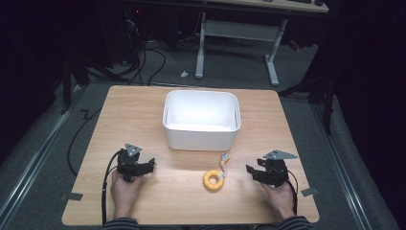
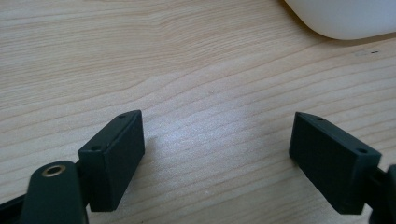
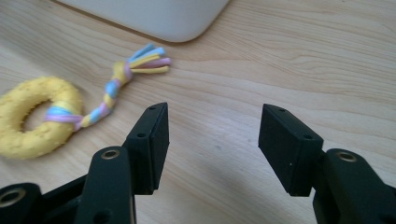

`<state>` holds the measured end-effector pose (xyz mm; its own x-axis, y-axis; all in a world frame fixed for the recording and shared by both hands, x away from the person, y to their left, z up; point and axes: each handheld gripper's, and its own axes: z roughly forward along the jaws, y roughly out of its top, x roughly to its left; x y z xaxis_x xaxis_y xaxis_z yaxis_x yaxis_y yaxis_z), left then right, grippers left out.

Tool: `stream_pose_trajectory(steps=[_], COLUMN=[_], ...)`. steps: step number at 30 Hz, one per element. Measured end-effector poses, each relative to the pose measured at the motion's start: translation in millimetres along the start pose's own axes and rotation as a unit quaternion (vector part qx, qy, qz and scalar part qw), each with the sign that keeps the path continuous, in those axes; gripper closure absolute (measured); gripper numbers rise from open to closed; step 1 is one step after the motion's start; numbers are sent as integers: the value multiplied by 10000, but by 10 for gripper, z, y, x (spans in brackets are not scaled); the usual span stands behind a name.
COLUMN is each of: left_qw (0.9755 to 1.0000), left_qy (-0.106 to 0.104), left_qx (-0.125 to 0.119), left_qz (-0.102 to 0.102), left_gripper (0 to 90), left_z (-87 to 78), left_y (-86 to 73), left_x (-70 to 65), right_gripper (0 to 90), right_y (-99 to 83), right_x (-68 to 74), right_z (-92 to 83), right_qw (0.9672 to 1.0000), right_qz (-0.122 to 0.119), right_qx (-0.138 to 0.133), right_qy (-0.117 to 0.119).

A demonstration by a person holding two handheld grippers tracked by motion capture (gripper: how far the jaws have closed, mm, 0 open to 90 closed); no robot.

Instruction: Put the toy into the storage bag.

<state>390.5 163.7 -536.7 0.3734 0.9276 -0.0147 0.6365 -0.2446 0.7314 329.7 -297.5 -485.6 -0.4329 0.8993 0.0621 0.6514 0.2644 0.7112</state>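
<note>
A yellow ring toy with a braided pastel rope tail lies on the wooden table, in front of a white bin. In the right gripper view the ring toy sits to the left of my right gripper, whose jaws stand apart over bare wood with nothing between them. In the high view my right gripper is to the right of the toy, held in a hand. My left gripper rests at the table's front left, open, and in its own view the left gripper frames bare wood.
The white bin's corner shows at the top right of the left gripper view, and its rounded wall at the top of the right gripper view. A desk frame and cables stand on the floor beyond the table.
</note>
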Motion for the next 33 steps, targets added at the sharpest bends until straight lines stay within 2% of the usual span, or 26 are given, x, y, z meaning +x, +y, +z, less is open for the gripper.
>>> stream_pose_trajectory(steps=[3,13,16,21,27,33], left_qw=[10000,10000,10000,10000,10000,10000], left_qy=[4,5,5,6,6,5], left_qx=[-1,0,0,1,0,-1], left_qz=[0,-1,0,-3,-3,-4], left_gripper=[185,186,186,186,186,186], left_z=[0,0,0,1,1,1], left_y=[0,0,1,1,1,1], left_x=[-1,-1,0,0,0,0], right_gripper=[447,451,451,454,470,501], right_y=[10,72,101,142,186,238], right_x=[61,213,291,412,557,645], right_z=[-29,8,54,125,229,322], right_qw=[9999,9987,9974,9953,9926,9896], right_qz=[-92,-316,-470,-677,-840,-989], right_qx=[-88,50,197,270,359,444], right_qy=[94,385,508,640,805,951])
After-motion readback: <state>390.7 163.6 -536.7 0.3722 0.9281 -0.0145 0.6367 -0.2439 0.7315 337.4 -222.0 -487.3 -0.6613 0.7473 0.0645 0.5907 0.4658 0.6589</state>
